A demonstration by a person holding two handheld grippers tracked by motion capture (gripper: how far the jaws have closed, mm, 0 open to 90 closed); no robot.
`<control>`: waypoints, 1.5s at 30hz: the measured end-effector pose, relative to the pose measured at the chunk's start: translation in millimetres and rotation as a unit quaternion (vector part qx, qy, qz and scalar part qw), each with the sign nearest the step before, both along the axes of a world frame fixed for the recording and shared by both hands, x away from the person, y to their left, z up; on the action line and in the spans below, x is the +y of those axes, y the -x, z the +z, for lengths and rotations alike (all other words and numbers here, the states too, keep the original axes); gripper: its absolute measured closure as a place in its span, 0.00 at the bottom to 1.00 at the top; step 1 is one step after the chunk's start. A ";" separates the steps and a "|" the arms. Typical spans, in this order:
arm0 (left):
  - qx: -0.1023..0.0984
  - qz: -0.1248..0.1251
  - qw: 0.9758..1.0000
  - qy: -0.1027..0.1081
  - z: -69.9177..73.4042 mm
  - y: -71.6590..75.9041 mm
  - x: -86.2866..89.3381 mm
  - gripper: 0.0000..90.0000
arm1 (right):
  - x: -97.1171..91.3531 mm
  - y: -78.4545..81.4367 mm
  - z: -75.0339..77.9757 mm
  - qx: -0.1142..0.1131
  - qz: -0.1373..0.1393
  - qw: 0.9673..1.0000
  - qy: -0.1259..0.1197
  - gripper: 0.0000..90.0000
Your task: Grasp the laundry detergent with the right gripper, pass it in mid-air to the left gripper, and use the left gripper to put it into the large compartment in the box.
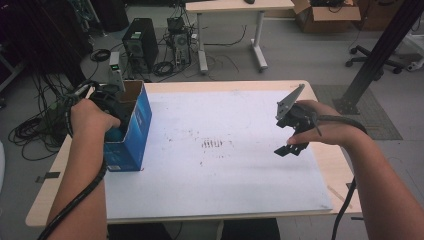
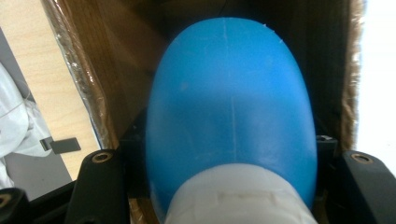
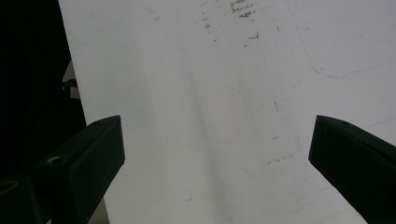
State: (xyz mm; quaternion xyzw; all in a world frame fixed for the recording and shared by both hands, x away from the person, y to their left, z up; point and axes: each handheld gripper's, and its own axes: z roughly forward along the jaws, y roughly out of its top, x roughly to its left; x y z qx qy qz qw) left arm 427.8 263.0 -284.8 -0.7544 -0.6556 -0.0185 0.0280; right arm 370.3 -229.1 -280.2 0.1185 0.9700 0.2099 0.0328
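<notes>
A blue cardboard box [image 1: 135, 125] lies open-topped at the table's left edge. My left gripper [image 1: 112, 116] reaches into its opening. In the left gripper view, a smooth blue rounded object with a white neck [image 2: 229, 107] sits between the two black jaws of the left gripper [image 2: 224, 172], which is shut on it, with the box's brown inner walls [image 2: 102, 84] around it. My right gripper [image 1: 289, 148] hangs open over the right part of the white board [image 1: 220, 170]; the right gripper [image 3: 217, 154] holds nothing between its wide-apart jaws.
The white board [image 3: 224, 93] has faint brown marks [image 1: 212, 144] at its middle. The wooden table's [image 1: 330, 165] edge shows around it. On the floor beyond are a computer tower [image 1: 140, 42], cables, another table [image 1: 235, 7] and a black post [image 1: 377, 55].
</notes>
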 end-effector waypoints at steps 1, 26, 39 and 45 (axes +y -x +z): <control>0.001 0.000 1.000 -0.003 -1.3 0.0 0.2 0.43 | -0.2 0.0 0.1 0.000 0.000 1.000 0.000 0.04; 0.004 0.000 1.000 -0.002 -14.7 -0.5 4.7 0.43 | -4.1 4.4 0.1 -0.002 -0.007 1.000 0.002 0.04; 0.000 0.000 1.000 0.002 -14.4 -0.1 5.7 0.42 | -6.9 5.6 1.1 -0.003 -0.011 1.000 0.001 0.04; -0.001 0.005 1.000 0.006 -12.4 -0.3 6.1 0.40 | -7.6 5.5 -0.3 -0.002 -0.014 1.000 -0.001 0.04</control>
